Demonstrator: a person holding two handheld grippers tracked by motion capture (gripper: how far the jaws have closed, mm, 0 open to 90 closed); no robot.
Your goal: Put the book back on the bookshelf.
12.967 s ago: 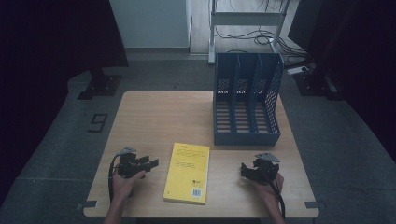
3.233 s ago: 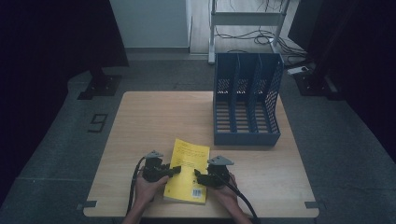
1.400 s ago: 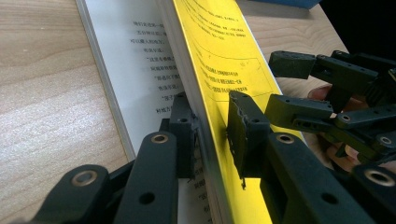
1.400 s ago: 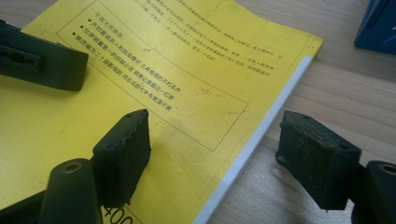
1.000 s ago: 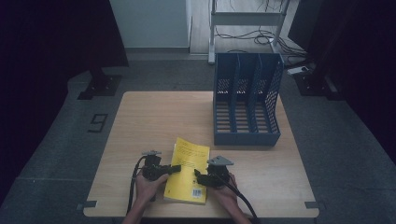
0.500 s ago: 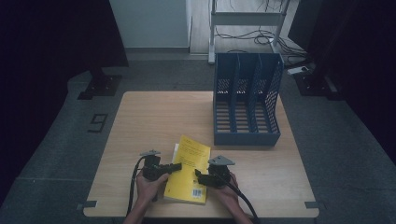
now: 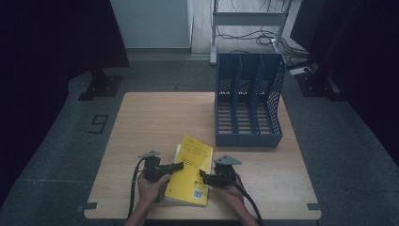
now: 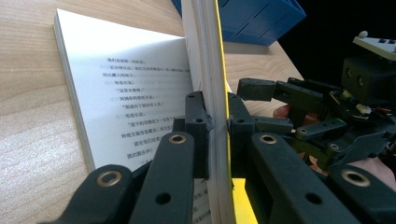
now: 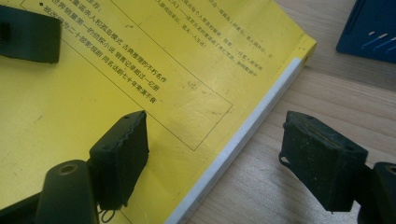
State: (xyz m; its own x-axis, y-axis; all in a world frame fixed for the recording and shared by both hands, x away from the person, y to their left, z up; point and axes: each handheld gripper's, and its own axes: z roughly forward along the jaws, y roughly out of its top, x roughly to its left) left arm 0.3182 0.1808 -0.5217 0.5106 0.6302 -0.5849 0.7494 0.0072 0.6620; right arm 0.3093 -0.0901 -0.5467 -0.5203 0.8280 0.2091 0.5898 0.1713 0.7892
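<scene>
A: Counter [image 7: 155, 113], file rack [image 7: 248, 107], then book [image 7: 190, 172]: where, and how aligned?

B: Book at the counter's near edge, between my grippers; long axis running from me toward the rack, slightly tilted right.

A: Jaws?

B: My left gripper [image 8: 215, 135] pinches the raised cover block; my right gripper [image 9: 219, 158] stands spread astride the book's edge.

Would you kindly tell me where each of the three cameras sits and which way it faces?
High view: above the person's side, facing forward and down on the table, yellow book and blue file rack; both hands show.
Left gripper view: rides the left gripper, looking along jaws shut on the book's lifted cover and top pages.
Right gripper view: rides the right gripper, looking down past open jaws.
All share the book.
</scene>
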